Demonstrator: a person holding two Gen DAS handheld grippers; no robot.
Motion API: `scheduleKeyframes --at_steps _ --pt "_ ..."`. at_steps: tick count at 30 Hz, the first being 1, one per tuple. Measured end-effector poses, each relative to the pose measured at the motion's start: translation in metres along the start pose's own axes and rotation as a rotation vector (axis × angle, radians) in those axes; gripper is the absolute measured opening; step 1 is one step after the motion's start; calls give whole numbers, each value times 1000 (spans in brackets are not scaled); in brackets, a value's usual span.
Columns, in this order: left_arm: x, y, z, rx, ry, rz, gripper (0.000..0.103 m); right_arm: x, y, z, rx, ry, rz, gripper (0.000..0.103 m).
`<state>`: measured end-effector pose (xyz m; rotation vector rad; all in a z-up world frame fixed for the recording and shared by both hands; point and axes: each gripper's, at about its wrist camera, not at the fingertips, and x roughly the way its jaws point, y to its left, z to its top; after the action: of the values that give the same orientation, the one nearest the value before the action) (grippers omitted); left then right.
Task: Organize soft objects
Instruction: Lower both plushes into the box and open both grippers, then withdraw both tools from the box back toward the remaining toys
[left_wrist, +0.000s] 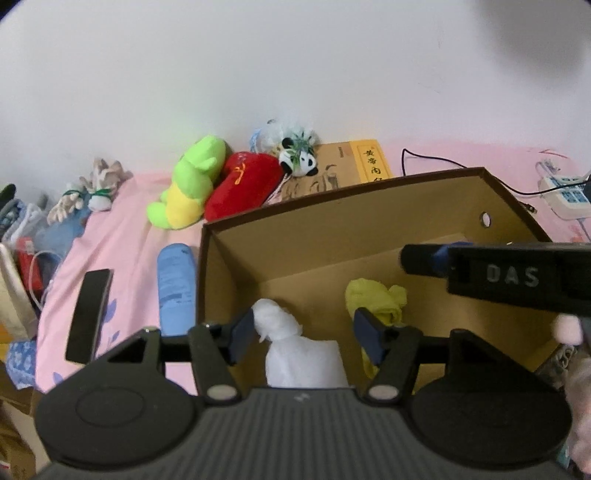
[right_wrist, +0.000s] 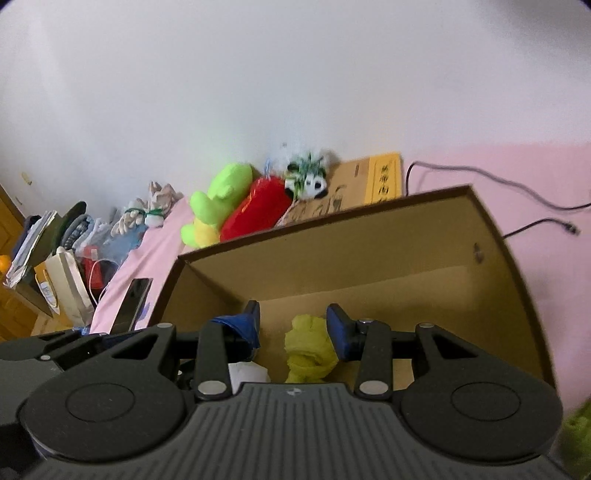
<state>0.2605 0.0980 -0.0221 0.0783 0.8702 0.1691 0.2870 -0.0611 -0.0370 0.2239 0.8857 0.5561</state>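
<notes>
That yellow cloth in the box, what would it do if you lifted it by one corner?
The yellow cloth lies crumpled and knotted in the box, so it would probably hang limp and unfold somewhat. It looks thin, so it is likely light. Its bunched folds suggest that a push would crumple or drag it, not roll it.

L: my left gripper tilts down, jaws apart — pads pressing nothing | R: my right gripper tilts down, jaws parted — gripping nothing
</notes>
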Motion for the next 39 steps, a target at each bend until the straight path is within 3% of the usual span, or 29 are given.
scheduleKeyframes --at_steps 14,39 --pt "-48 -5 -22 -23 -28 43 68 -52 3 -30 29 -74 -22 24" --pt "-104 -29 -80 -96 12 24 69 -122 8 -92 -17 -48 41 24"
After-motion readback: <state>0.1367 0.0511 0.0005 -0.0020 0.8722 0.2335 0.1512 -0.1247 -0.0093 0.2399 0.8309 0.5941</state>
